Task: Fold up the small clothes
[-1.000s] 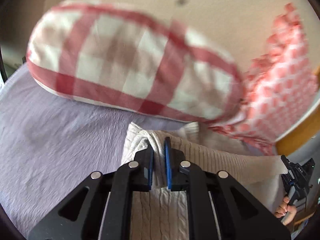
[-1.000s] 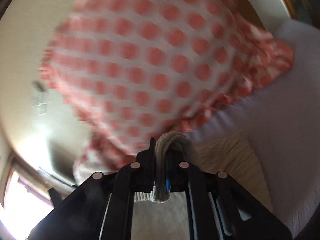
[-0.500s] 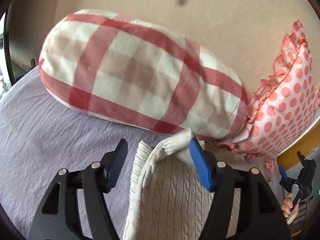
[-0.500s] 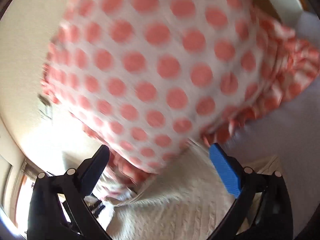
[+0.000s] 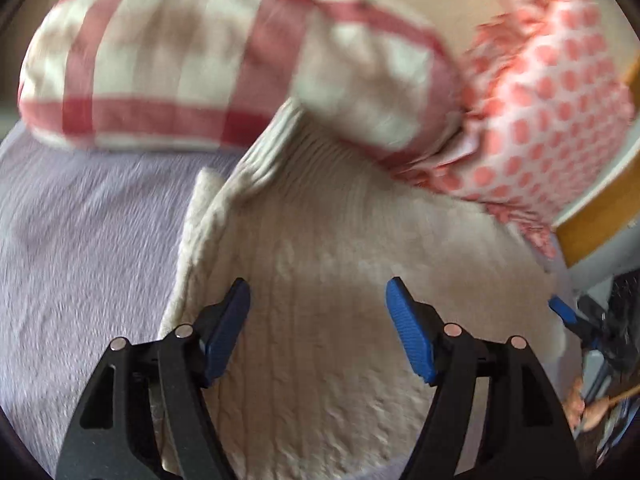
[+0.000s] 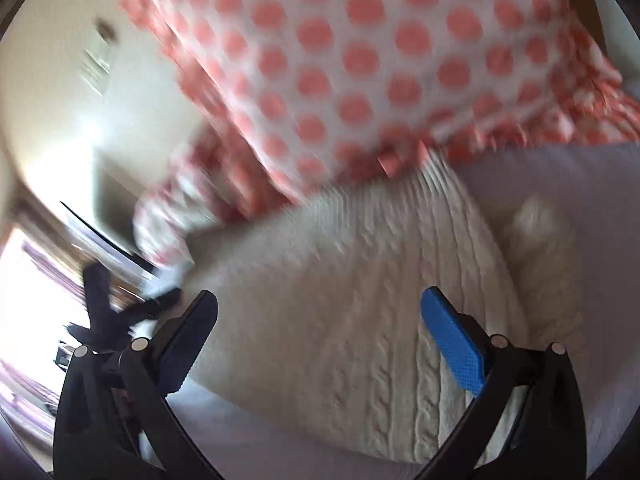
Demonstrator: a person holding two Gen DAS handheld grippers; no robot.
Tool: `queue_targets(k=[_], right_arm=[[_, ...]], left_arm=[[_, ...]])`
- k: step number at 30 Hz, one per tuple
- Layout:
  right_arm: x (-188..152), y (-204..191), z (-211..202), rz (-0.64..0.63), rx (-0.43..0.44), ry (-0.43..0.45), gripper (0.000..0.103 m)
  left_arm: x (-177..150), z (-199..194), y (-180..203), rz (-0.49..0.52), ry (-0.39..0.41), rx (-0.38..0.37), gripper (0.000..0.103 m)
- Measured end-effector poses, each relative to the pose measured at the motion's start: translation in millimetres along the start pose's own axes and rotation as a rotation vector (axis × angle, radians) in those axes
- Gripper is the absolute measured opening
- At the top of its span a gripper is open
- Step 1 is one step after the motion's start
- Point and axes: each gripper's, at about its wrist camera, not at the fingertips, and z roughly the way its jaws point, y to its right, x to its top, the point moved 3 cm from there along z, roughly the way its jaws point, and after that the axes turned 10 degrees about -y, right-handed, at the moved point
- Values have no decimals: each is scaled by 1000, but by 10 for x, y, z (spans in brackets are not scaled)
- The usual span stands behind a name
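Both hand-held grippers point forward and slightly down over the bed, toward the pillows at its head. The left hand-held gripper [image 5: 318, 328] has its jaws spread wide, the blue pads [image 5: 408, 330] well apart and pinching nothing; they hover over the cream cable-knit sweater [image 5: 320, 248], though the blur makes it hard to say whether the tips brush the knit. The right hand-held gripper [image 6: 320, 340] is likewise spread wide and empty, one blue pad [image 6: 454, 342] facing the camera, above the same sweater [image 6: 360, 300]. The sweater lies flat on the lavender bedsheet [image 5: 80, 220], directly under and ahead of both grippers, its ribbed edge reaching up to and touching the pillows. In the left wrist view a fold runs along the sweater's left side, with a strip of knit showing beside it. Behind the sweater rests a red-and-white checked pillow [image 5: 200, 60], and beside it a white pillow with coral polka dots and a ruffled edge [image 5: 560, 100]; the dotted pillow [image 6: 360, 60] fills the upper part of the right wrist view. A wooden bed frame edge [image 5: 600, 216] shows at the right.
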Motion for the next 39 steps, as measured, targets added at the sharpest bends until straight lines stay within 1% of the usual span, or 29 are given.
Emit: queue_targets(k=[1, 2, 3, 4, 6, 8, 9, 11, 14, 15, 16, 17, 18, 19, 20, 21, 22, 23, 25, 27, 29, 31, 33, 35, 37, 39], right_arm=[[-17, 60, 72, 18, -44, -17, 102], [-39, 123, 114, 30, -57, -21, 102], [-43, 115, 92, 24, -64, -9, 102], [-50, 93, 72, 24, -79, -16, 102], [-82, 23, 0, 4, -90, 4, 102], [-128, -36, -83, -30, -89, 35, 102], [-149, -53, -118, -39, -77, 44, 102], [-164, -53, -158, -35, -53, 50, 102], [-133, -29, -137, -16, -48, 38, 102], [-134, -21, -135, -15, -48, 39, 102], [-141, -18, -145, -18, -45, 43, 102], [-132, -45, -114, -24, -46, 46, 102], [-135, -61, -104, -31, -47, 46, 102], [-138, -71, -93, -38, -52, 45, 102], [-141, -84, -80, -49, -63, 43, 102], [-146, -93, -64, -59, -76, 45, 102], [-153, -95, -41, -65, -89, 44, 102], [-161, -88, -23, -67, -96, 45, 102], [-178, -69, -47, -66, -79, 64, 102], [-166, -38, -151, -50, -51, 95, 102], [-140, 21, -347, -33, -31, 161, 102], [-121, 125, -611, -9, -37, 248, 102], [-118, 244, -819, 20, -44, 312, 102], [-111, 370, -988, 55, -30, 351, 102], [-99, 521, -1148, 102, 2, 385, 102], [-95, 658, -1249, 145, 33, 407, 102]], left_arm=[[-2, -7, -8, 14, 24, -2, 69], [-15, -35, -6, 24, 25, 10, 68], [-38, -85, -7, 24, 18, 12, 68], [-56, -128, -20, 23, 22, 3, 68], [-98, -323, -91, 9, 55, -7, 72], [-78, -439, -196, -17, 71, 14, 74], [-62, -453, -288, -37, 65, 30, 74], [-36, -395, -399, -69, 16, 40, 74], [-20, -220, -464, -94, -60, 33, 73], [-15, -171, -459, -97, -70, 34, 73], [-9, -176, -442, -90, -52, 44, 73], [19, -147, -402, -80, -53, 43, 73], [49, -134, -369, -77, -46, 54, 71], [70, -117, -343, -79, -48, 51, 67], [95, -104, -319, -80, -42, 61, 47], [116, -91, -308, -89, -44, 86, 37], [130, -90, -290, -109, -56, 70, 19], [129, -120, -294, -119, -61, 51, 16], [140, -210, -185, -101, -58, 57, 15], [143, -364, -26, -92, -46, 12, 14], [162, -511, 205, -87, -30, -32, 14], [176, -637, 496, -58, -4, -58, 13], [177, -745, 972, -13, 20, -84, 13], [180, -765, 1464, 35, 32, -106, 13], [162, -673, 2092, 104, 40, -115, 13], [94, -452, 2642, 164, 8, -130, 13]])
